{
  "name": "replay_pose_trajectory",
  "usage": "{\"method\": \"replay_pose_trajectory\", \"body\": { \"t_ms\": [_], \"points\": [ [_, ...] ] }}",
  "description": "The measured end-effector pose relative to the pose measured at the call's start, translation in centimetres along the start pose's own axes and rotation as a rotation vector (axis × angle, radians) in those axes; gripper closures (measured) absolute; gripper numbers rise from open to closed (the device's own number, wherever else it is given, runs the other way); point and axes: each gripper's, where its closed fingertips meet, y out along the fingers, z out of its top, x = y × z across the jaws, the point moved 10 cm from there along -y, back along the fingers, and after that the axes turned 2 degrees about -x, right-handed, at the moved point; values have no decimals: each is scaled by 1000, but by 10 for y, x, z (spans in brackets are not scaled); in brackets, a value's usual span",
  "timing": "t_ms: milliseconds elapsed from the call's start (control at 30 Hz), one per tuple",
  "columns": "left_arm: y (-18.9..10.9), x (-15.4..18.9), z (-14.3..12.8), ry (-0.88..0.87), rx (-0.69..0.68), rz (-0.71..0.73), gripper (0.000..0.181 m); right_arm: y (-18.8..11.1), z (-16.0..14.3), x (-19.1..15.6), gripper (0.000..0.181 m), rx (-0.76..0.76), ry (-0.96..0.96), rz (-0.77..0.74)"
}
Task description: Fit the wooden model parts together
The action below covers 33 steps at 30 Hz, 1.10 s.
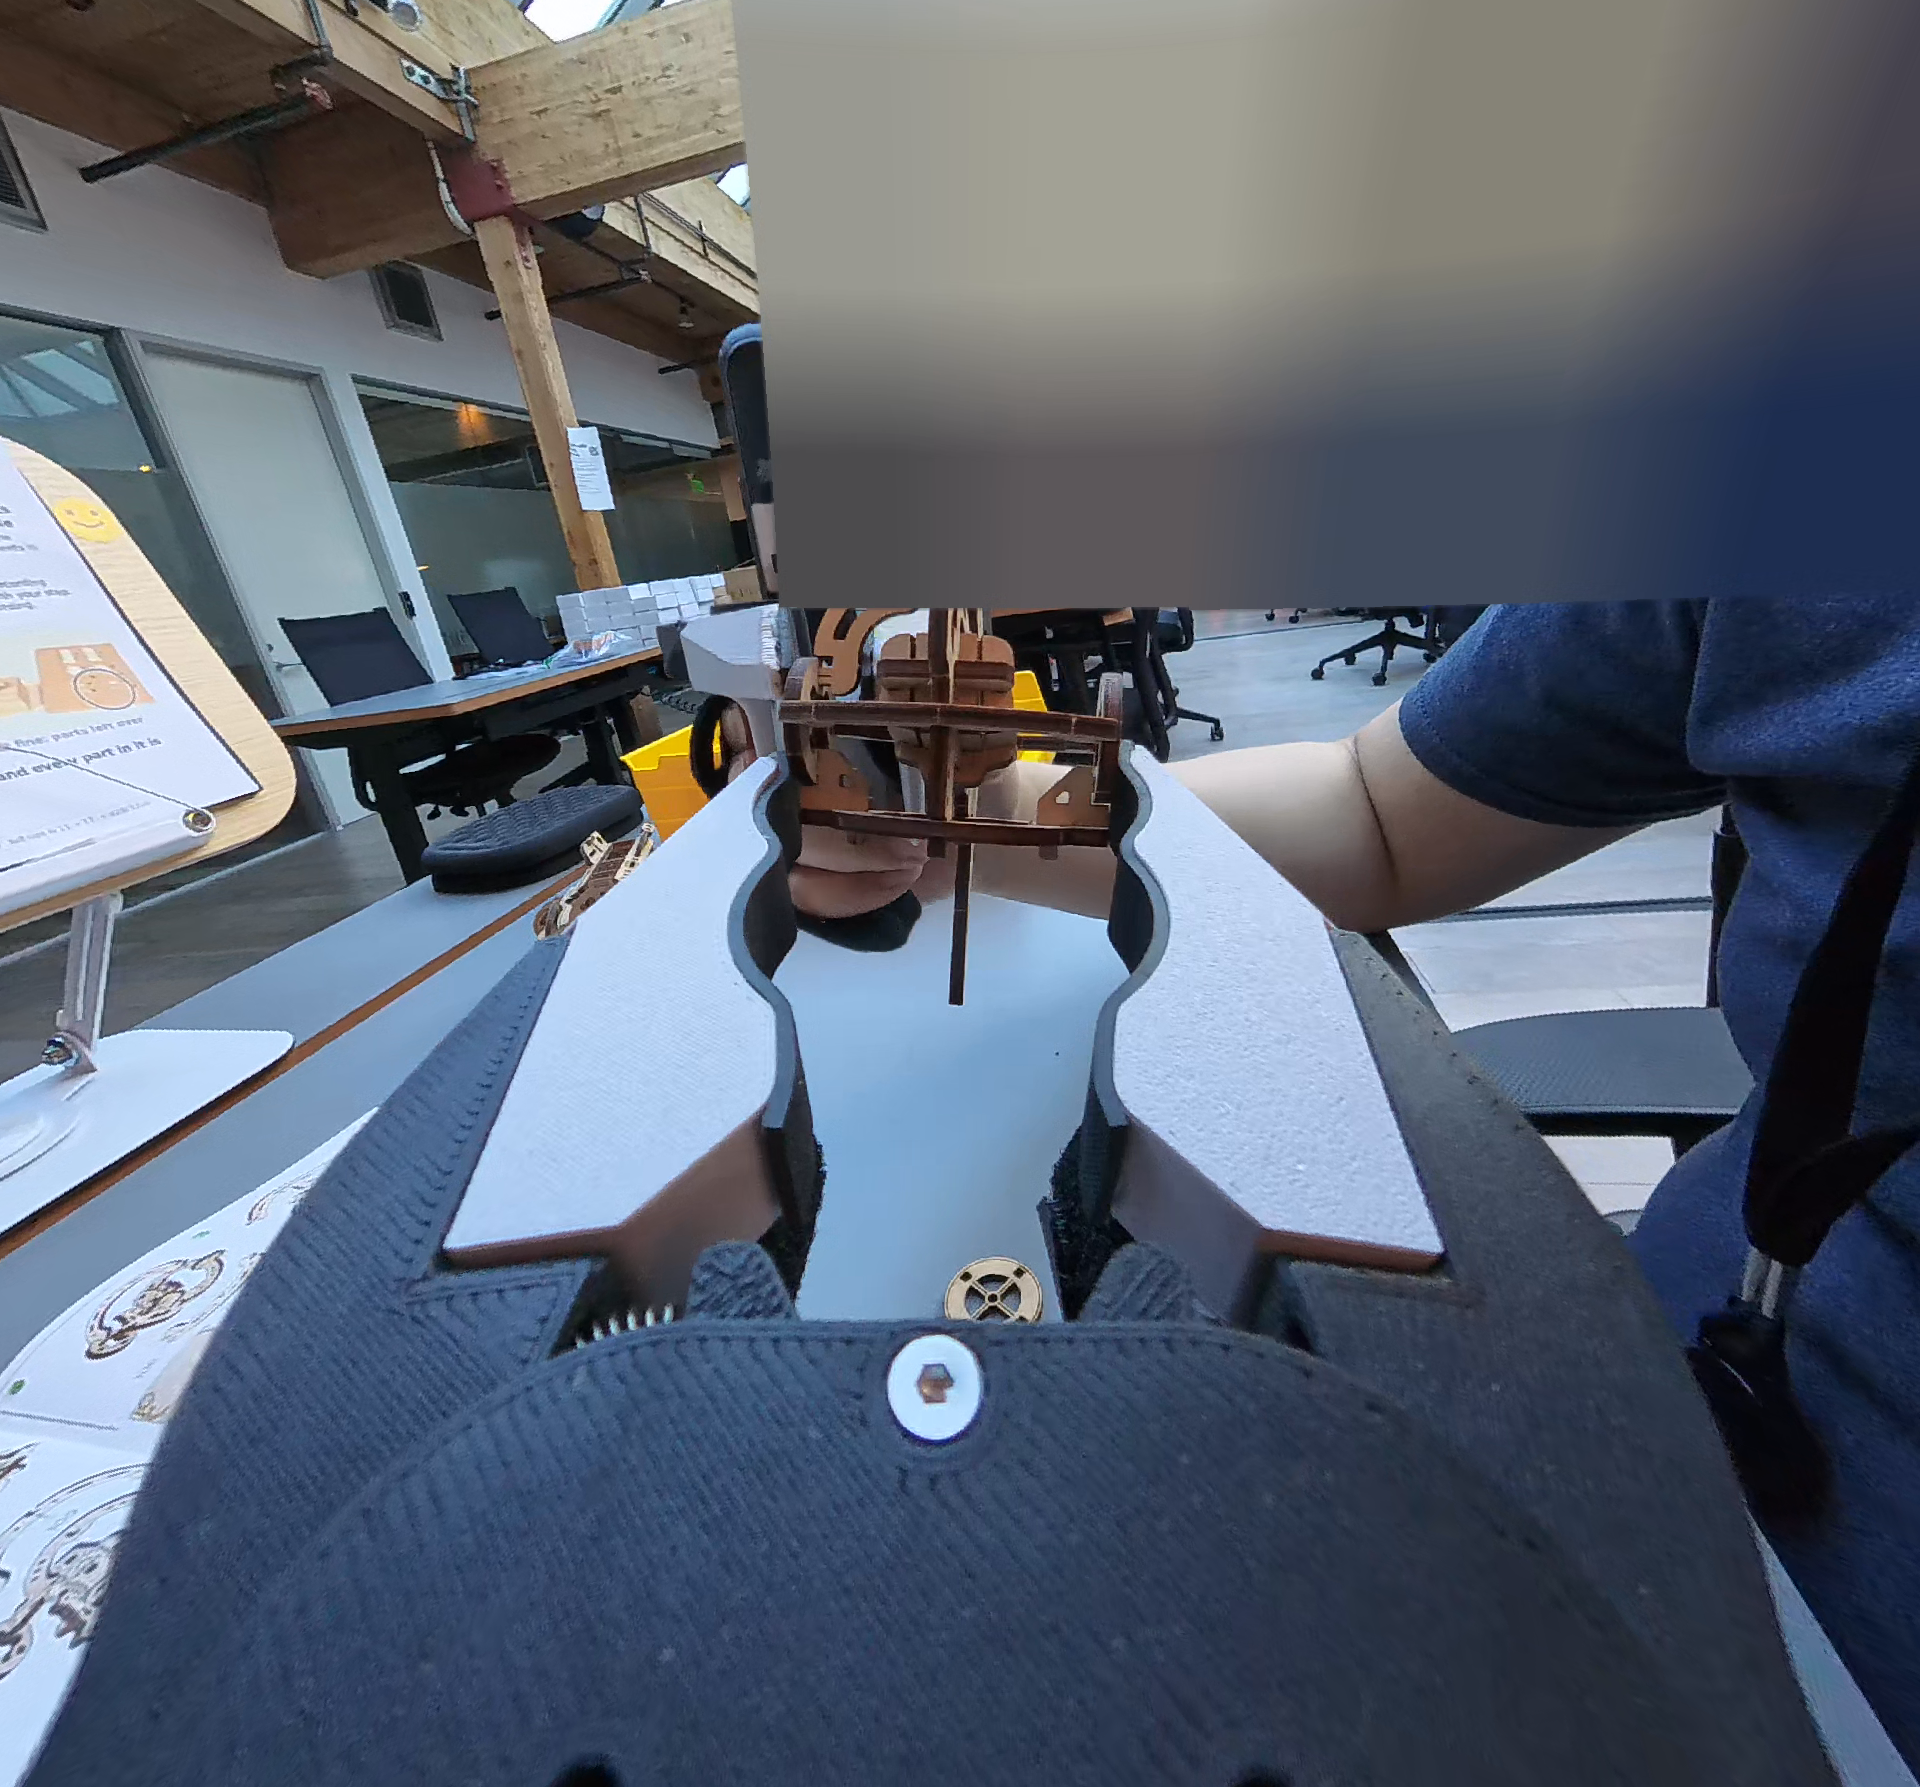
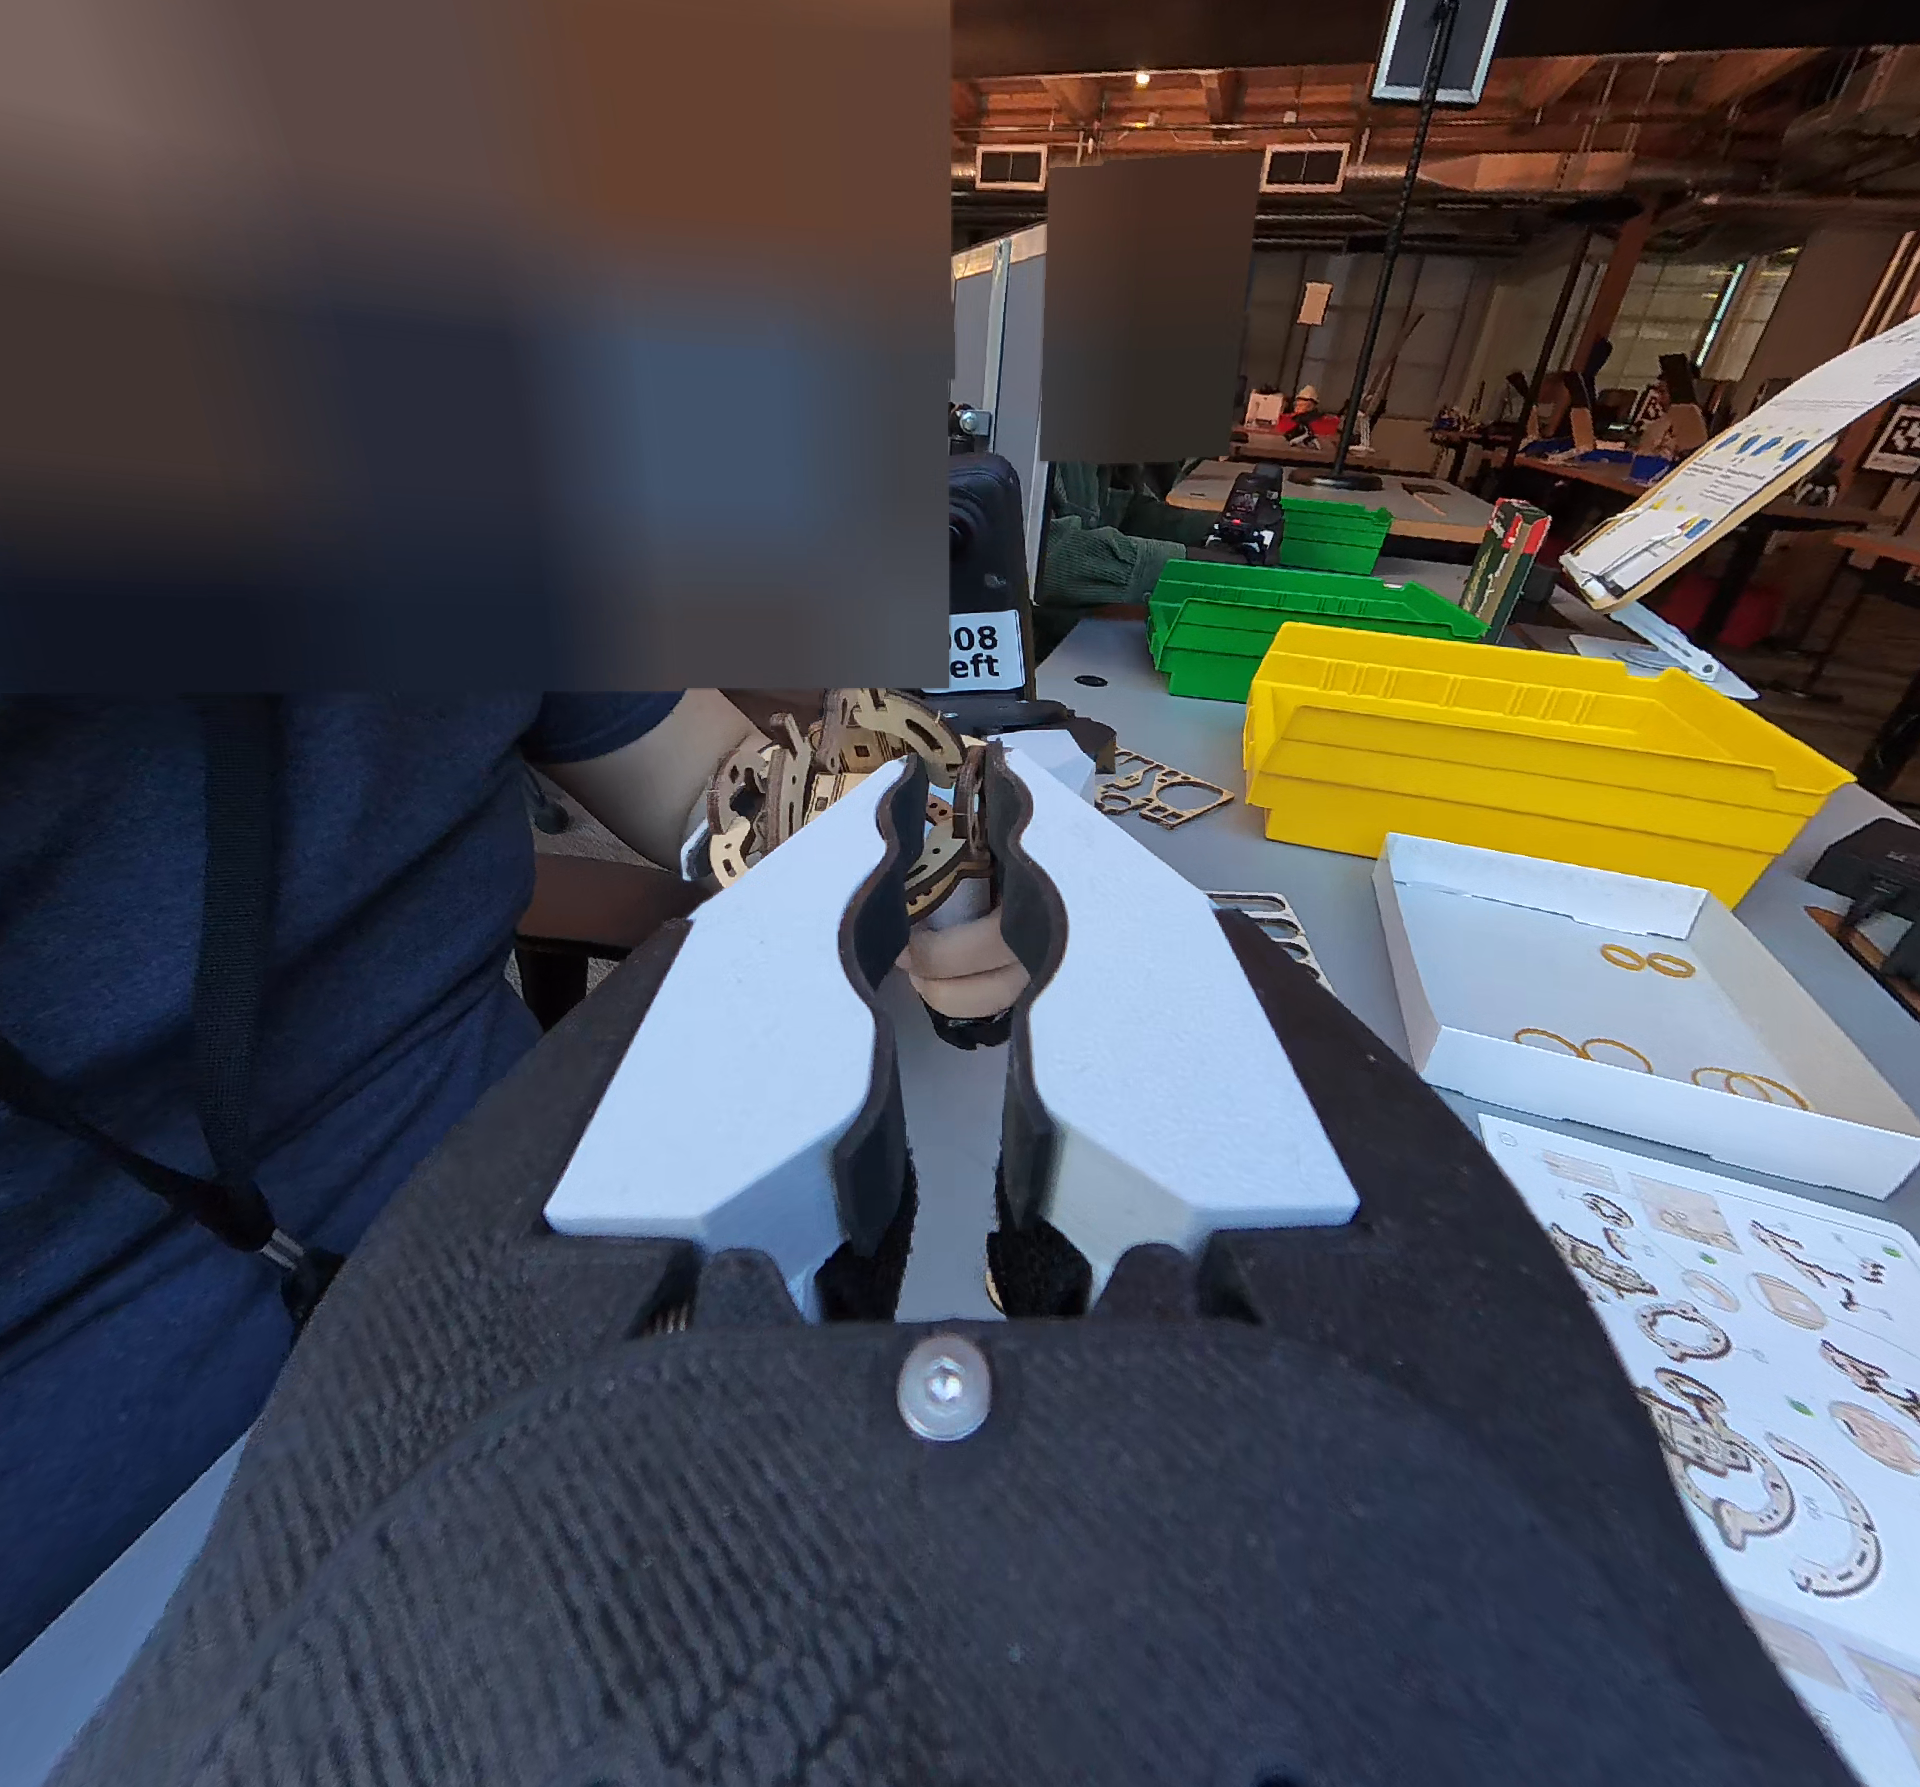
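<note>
In the left wrist view, my left gripper (image 1: 951, 766) is shut on a brown wooden model frame (image 1: 945, 729) and holds it across its width above the grey table (image 1: 935, 1114). A thin wooden stick (image 1: 957, 916) hangs down from the frame. In the right wrist view, my right gripper (image 2: 956, 771) is shut on a small flat wooden part (image 2: 974, 797), held edge-on right against the model (image 2: 821, 781). A white finger of the right gripper (image 1: 727, 667) shows behind the model in the left wrist view. How the part meets the model is hidden.
A loose wooden wheel (image 1: 992, 1290) lies on the table under my left gripper. To the right are a yellow bin (image 2: 1507, 750), green bins (image 2: 1288, 615), a white tray (image 2: 1538, 906) with gold rings, an instruction sheet (image 2: 1766, 1374) and a cut-out wooden sheet (image 2: 1164, 792). A document stand (image 1: 104, 698) is at the left. A person's arm (image 1: 1299, 823) is close behind. The tips of both grippers are at nearly the same place.
</note>
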Motion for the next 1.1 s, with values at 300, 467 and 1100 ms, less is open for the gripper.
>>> {"method": "replay_pose_trajectory", "body": {
  "t_ms": [300,467,1100],
  "points": [
    [0,2,1,32,1,22,123,1,-2,1,172,45,26,10],
    [0,3,1,60,-5,37,123,1,-4,1,173,59,40,25],
    [0,5,1,78,-15,39,123,1,-5,0,173,66,11,14]
  ]
}}
